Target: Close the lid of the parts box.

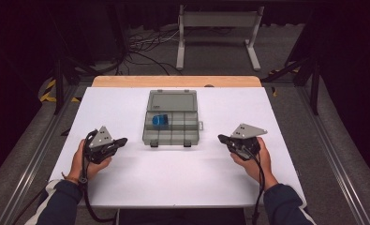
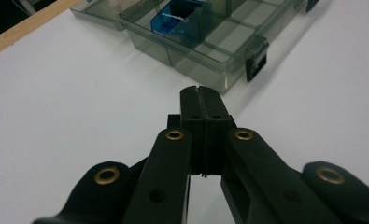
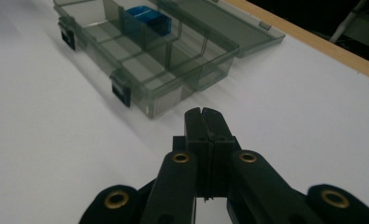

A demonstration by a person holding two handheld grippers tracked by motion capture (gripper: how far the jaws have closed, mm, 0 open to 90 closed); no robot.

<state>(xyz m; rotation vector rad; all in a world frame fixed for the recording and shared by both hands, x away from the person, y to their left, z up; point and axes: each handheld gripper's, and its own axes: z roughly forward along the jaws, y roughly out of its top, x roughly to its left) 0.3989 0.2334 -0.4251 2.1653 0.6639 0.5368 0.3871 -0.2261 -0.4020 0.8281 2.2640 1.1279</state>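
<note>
A grey see-through compartment box (image 1: 161, 136) lies open in the middle of the white table, its lid (image 1: 171, 100) folded back flat behind it. A blue object (image 1: 160, 120) sits in a compartment at the box's back left; it also appears in the left gripper view (image 2: 176, 22) and the right gripper view (image 3: 147, 17). My left gripper (image 1: 123, 140) rests on the table left of the box, jaws pressed together and empty (image 2: 202, 90). My right gripper (image 1: 220, 138) rests to the right of the box, likewise shut on nothing (image 3: 202, 112).
Black latches (image 2: 256, 63) stick out from the box's front wall. A wooden strip (image 1: 175, 81) runs along the table's far edge, with a grey metal stand (image 1: 218, 21) and cables on the floor beyond. White tabletop (image 1: 173, 173) stretches between my hands.
</note>
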